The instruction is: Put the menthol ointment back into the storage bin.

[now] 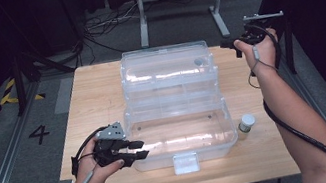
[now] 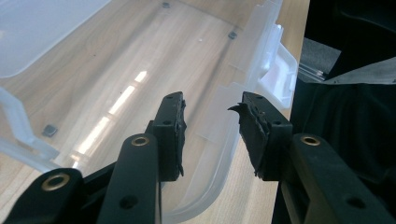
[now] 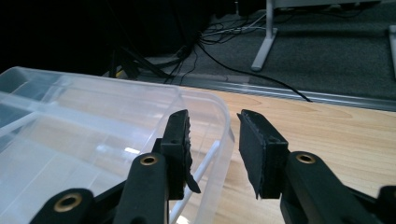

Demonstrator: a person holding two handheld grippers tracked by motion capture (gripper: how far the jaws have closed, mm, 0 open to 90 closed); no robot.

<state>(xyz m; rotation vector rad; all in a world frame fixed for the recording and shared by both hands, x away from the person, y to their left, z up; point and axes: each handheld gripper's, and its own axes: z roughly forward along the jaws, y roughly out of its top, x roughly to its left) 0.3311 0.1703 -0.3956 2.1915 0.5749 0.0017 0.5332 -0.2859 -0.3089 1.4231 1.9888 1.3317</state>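
Observation:
A clear plastic box (image 1: 212, 151) stands in the middle of the wooden table, its hinged lid (image 1: 167, 70) thrown back and lying open behind it. The box holds nothing. My left gripper (image 1: 140, 148) is at the box's front left corner. In the left gripper view its jaws (image 2: 212, 105) stand apart, with the box's front wall (image 2: 243, 88) running between them, untouched. My right gripper (image 1: 225, 45) hovers at the lid's far right corner. Its jaws (image 3: 214, 119) are open above the lid's rim (image 3: 224, 116), and nothing is held.
A small jar with a white cap (image 1: 246, 122) stands on the table (image 1: 98, 108) just right of the box. The box's front latch (image 1: 185, 162) hangs toward the near edge. Cables and metal stand legs (image 1: 142, 19) lie on the floor beyond the table.

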